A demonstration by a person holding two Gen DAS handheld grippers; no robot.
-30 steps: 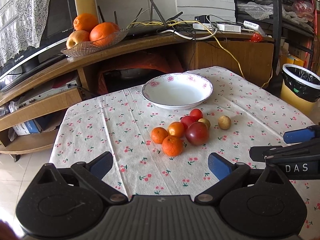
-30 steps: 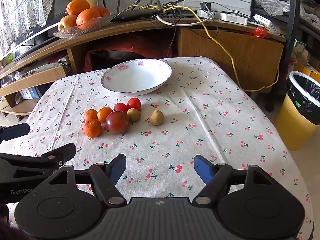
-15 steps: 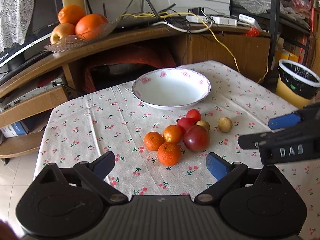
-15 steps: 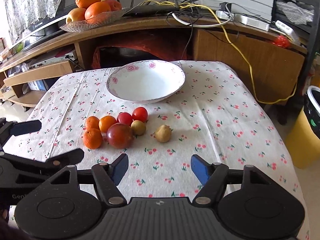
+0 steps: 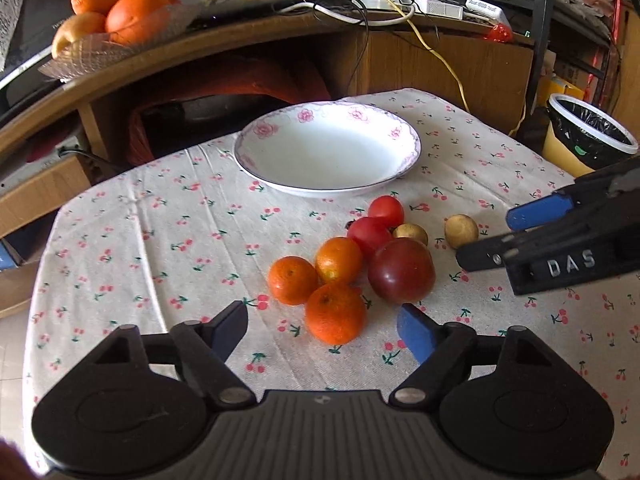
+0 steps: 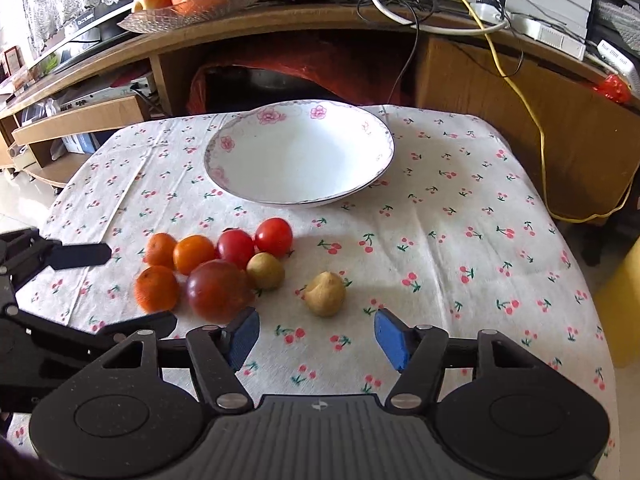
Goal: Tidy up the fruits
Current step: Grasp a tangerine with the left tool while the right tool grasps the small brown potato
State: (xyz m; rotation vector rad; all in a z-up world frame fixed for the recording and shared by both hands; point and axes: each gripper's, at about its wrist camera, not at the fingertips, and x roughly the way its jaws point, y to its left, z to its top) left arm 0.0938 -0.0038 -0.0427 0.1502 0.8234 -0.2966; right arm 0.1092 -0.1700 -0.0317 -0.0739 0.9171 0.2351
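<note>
A cluster of fruit lies on the cherry-print tablecloth point(image 5: 160, 240): three mandarins, the nearest point(image 5: 335, 313), a dark red plum point(image 5: 401, 270), two red tomatoes point(image 5: 370, 233) and two small tan fruits. One tan fruit point(image 6: 325, 294) lies apart to the right. Behind them stands an empty white bowl point(image 5: 280, 184) with a pink flower rim. My left gripper point(image 5: 324, 332) hovers just short of the nearest mandarin, its jaws closing with nothing pressed between them. My right gripper point(image 6: 316, 338) hovers just short of the lone tan fruit, jaws also closing, pads not touching it.
A wooden TV stand point(image 5: 200, 48) runs behind the table, carrying a glass dish of oranges point(image 5: 120, 20) and tangled cables point(image 5: 360, 4). A yellow bin with a black liner point(image 5: 584, 140) stands right of the table. The tablecloth drops off at the left edge.
Both grippers have moved forward and lower toward the fruit, which now looks larger. The jaws of both stand narrower than before.
</note>
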